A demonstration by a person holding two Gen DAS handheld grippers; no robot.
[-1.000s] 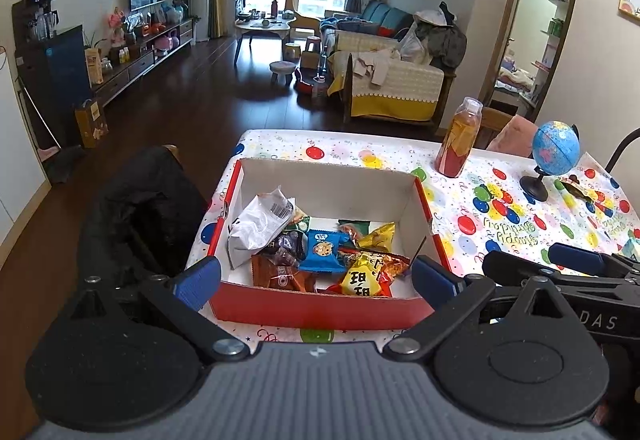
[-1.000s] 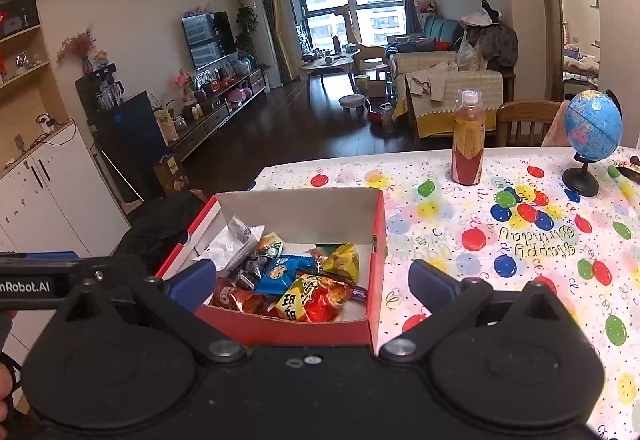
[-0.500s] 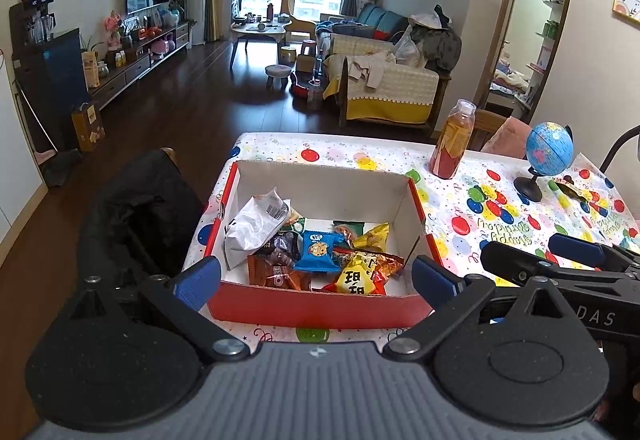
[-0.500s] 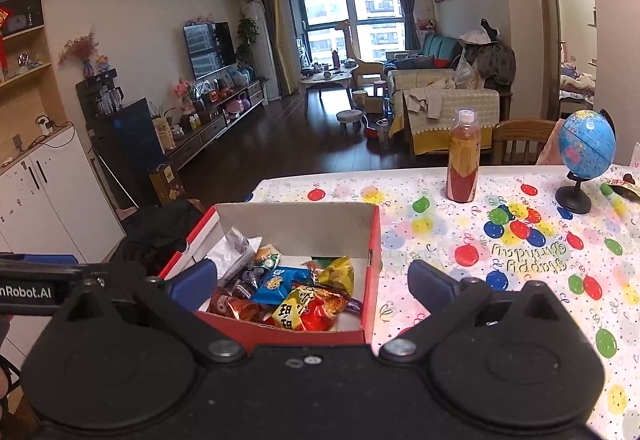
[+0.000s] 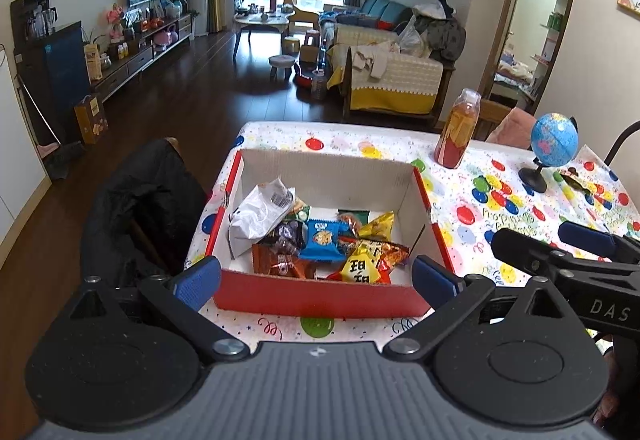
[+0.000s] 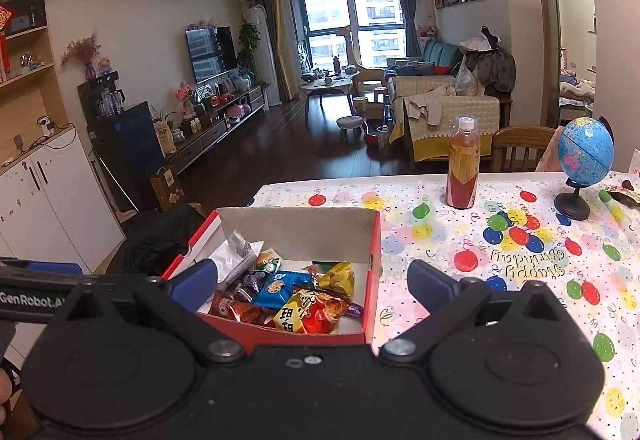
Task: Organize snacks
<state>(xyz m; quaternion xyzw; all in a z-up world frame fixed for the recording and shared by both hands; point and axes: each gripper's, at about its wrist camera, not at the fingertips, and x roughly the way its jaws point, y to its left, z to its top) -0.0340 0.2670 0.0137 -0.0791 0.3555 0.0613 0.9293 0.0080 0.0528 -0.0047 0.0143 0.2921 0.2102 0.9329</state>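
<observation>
The box (image 5: 320, 298) sits at the table's (image 5: 472, 200) near left corner, snacks (image 5: 320, 240) heaped inside. Both the left gripper (image 5: 316, 276) and right gripper (image 6: 312, 280) hang spread and empty. The packets look light, crinkly and slippery; a sealed edge should give the surest pinch.

"DAS" marks the right hand-held gripper (image 5: 560, 240); "GenRobot.AI" the left hand-held gripper (image 6: 32, 302).

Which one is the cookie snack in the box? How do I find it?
Look at the red box on the balloon tablecloth. In the middle of the snack pile lies a blue packet. It is the only bright blue one, with a round cookie picture on it.
</observation>
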